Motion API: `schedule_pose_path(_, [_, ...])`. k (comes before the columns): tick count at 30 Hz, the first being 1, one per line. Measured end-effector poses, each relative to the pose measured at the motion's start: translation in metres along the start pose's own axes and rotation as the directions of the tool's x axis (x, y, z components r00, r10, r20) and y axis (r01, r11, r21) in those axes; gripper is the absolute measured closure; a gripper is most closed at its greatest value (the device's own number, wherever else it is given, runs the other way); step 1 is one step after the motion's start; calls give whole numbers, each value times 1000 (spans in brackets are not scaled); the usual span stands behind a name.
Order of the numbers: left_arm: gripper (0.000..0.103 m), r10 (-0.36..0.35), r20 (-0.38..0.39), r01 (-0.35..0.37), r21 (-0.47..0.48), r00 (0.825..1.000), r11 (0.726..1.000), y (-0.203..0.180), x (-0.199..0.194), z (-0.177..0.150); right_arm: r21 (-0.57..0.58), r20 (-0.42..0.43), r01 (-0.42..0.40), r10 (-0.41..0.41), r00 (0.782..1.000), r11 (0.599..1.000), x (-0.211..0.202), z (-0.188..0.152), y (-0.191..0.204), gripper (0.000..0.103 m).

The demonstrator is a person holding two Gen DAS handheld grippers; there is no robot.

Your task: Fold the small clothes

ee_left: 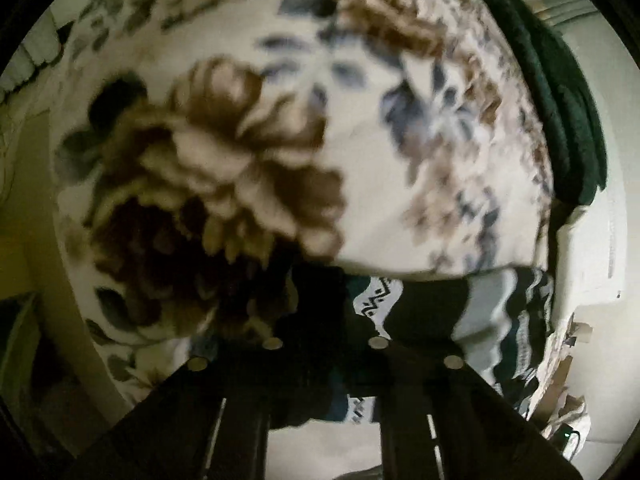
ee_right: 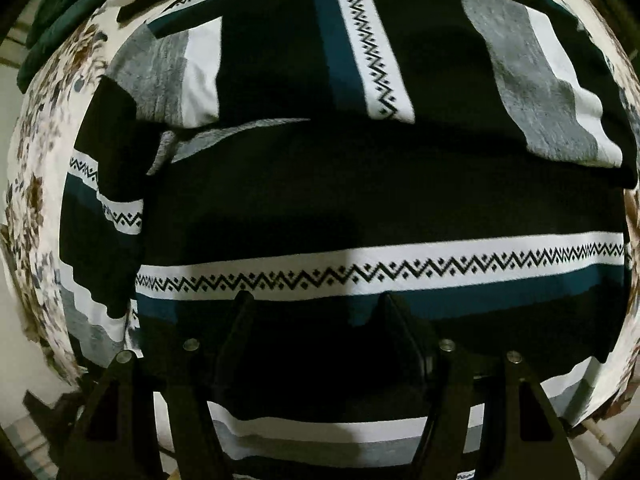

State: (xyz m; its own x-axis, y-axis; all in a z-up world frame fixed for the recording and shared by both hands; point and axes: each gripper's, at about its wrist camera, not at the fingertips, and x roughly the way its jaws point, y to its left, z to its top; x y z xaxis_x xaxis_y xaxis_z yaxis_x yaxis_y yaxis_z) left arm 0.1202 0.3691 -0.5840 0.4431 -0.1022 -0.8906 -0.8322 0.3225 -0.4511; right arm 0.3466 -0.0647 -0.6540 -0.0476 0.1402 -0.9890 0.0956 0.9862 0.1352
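Surface: floral blanket.
L gripper: closed, probably pinching striped shirt edge.
R gripper: part-open, empty, above shirt.
Next: R grips, fold over.

My left gripper tilts steeply down, its two dark fingers drawn in close together at the bottom of its own view, jaws closed. Fabric bunches right where the tips meet, though blur keeps me from saying the pads truly pinch it. My right gripper points straight down, fingers standing clearly apart, jaws open, tips hanging over the cloth and gripping nothing.
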Motion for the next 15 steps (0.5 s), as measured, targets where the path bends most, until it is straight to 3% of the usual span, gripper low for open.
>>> schedule_pose_path(7, [98,14,141,-18,25,990,1000,15,-47,45,-20,15,-31,31,999,999,-8,7,18,34])
schedule_pose_path(11, [94,-38,86,39,-10,996,999,24,-45,47,-18,7,-42,42,999,999,-7,4,34,34])
schedule_pose_path(13, [84,-42,57,43,-27,997,999,30,-44,33,-10,0,-47,47,999,999,-5,3,32,34])
schedule_pose_path(15, [66,-79,24,80,-83,997,993,49,-43,13,-4,-7,-48,48,999,999,-4,0,33,34])
